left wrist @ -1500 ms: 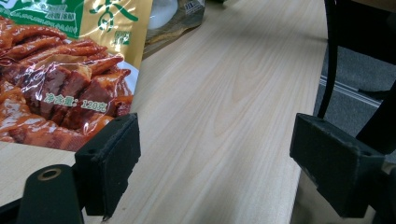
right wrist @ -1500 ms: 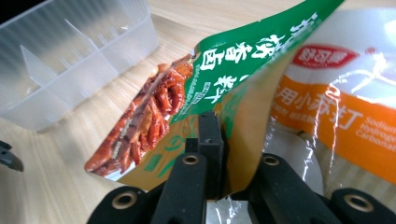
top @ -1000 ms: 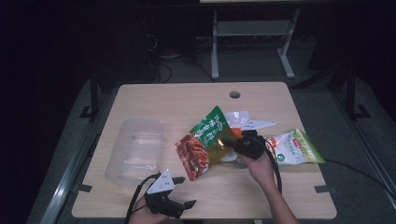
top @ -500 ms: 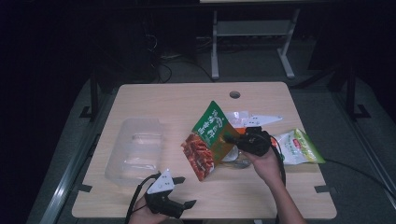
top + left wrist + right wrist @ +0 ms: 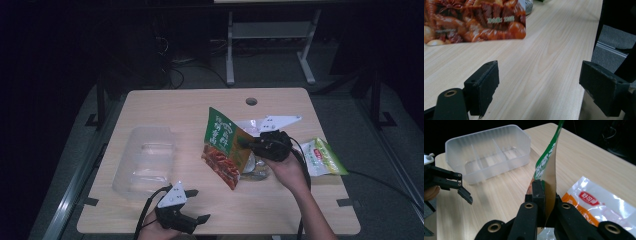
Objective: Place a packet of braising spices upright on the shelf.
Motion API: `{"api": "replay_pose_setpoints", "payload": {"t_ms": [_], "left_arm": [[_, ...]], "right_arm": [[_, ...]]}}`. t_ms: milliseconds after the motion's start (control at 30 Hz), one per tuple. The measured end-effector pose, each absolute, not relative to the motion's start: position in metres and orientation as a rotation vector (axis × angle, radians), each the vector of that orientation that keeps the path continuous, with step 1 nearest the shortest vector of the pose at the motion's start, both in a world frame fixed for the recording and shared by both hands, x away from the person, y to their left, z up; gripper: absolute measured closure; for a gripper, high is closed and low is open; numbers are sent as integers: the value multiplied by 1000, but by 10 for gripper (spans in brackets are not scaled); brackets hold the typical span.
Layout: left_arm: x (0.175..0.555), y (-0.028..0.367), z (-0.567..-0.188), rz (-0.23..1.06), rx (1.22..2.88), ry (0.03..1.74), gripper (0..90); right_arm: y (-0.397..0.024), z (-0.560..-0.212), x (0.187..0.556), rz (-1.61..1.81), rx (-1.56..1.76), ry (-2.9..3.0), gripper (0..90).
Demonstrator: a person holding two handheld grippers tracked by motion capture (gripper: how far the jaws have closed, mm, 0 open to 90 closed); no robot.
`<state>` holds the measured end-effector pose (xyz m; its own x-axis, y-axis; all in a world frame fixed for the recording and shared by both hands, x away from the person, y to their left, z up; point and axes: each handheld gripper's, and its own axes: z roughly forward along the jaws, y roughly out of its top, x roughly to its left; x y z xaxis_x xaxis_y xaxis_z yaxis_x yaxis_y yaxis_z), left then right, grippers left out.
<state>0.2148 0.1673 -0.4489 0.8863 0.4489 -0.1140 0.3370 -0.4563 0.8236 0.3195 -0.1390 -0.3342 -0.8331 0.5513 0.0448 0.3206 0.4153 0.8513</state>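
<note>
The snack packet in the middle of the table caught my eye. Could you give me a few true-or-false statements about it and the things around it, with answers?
1. The right tool is clamped on the green and red snack packet. True.
2. The left tool is holding that packet too. False: its jaws stand wide open above bare table, near the front edge.
3. The clear plastic box has snacks in it. False: its compartments look empty.
4. Another packet, green and white, lies flat near the table's right edge. True.
5. The held packet lies flat. False: it is lifted and tilted.
</note>
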Motion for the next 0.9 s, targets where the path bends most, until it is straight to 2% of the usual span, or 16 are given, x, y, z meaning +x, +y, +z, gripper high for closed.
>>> {"api": "replay_pose_setpoints", "payload": {"t_ms": [233, 567, 767, 833, 900], "left_arm": [[214, 167, -449, 148, 2089, 566, 160], [214, 165, -450, 143, 2089, 567, 160], [214, 165, -450, 144, 2101, 559, 160], [214, 165, -450, 142, 2102, 560, 160], [213, 165, -450, 142, 2105, 559, 160]], "right_arm": [[-134, -322, 311, 1336, 676, 2450, 897], [-139, -333, 300, 1429, 656, 2405, 886], [-137, -349, 296, 1479, 680, 2403, 757], [-136, -353, 297, 1478, 695, 2401, 749], [-130, -363, 304, 1469, 749, 2393, 685]]}}
